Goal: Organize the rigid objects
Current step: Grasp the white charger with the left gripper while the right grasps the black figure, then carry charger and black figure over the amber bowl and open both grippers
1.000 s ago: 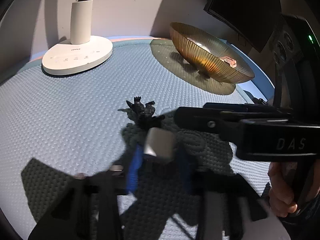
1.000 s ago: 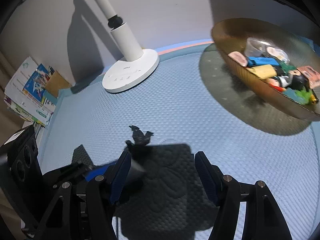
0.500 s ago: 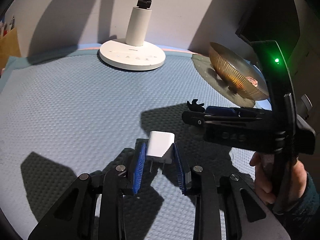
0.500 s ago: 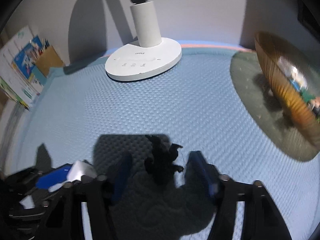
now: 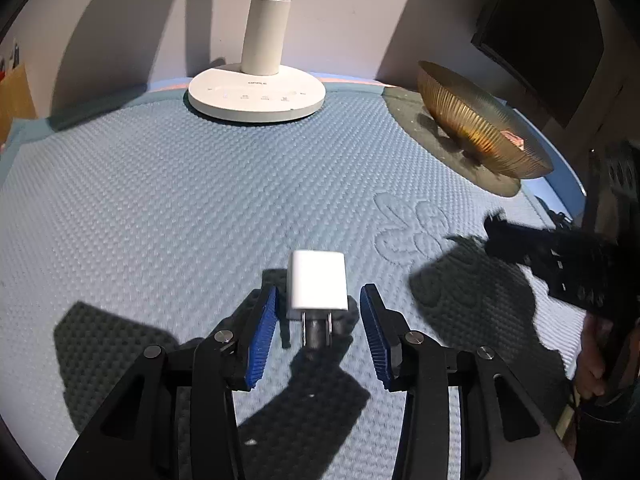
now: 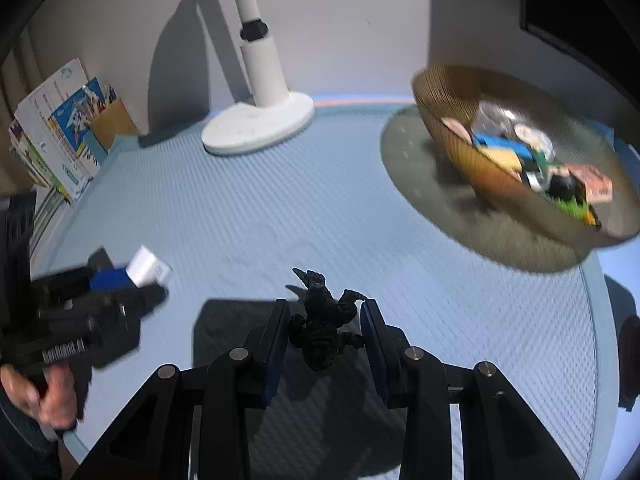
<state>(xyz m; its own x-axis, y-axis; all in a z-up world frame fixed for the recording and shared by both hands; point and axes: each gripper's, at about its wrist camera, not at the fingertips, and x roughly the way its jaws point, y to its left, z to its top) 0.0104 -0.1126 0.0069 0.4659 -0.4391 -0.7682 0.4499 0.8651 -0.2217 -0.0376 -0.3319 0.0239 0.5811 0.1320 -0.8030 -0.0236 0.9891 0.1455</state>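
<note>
Charger: white plug adapter (image 5: 318, 280) lies on blue textured mat (image 5: 160, 208), prongs toward the camera, between left gripper (image 5: 318, 322) fingers.
Left fingers: blue pads (image 5: 262, 338) stand clear of adapter both sides; gap visible; jaws opening.
Figurine: small black creature toy (image 6: 324, 326), between right gripper (image 6: 324, 340) fingers, in the mat's near-centre area.
Right fingers: narrow, closing round toy; pads (image 6: 276, 344) just beside it, limbs look to touch; firm press can't tell.
Bowl: amber ribbed bowl (image 6: 448, 120) at mat's far right, well apart from both items; holds mixed small things, blurred.
Lamp: white round base (image 5: 256, 96) w/ upright stem, far centre by the wall.
Side: booklets (image 6: 52, 140) + brown holder at far left edge.
Hands: person's hand (image 6: 44, 396) grips the left handle.
</note>
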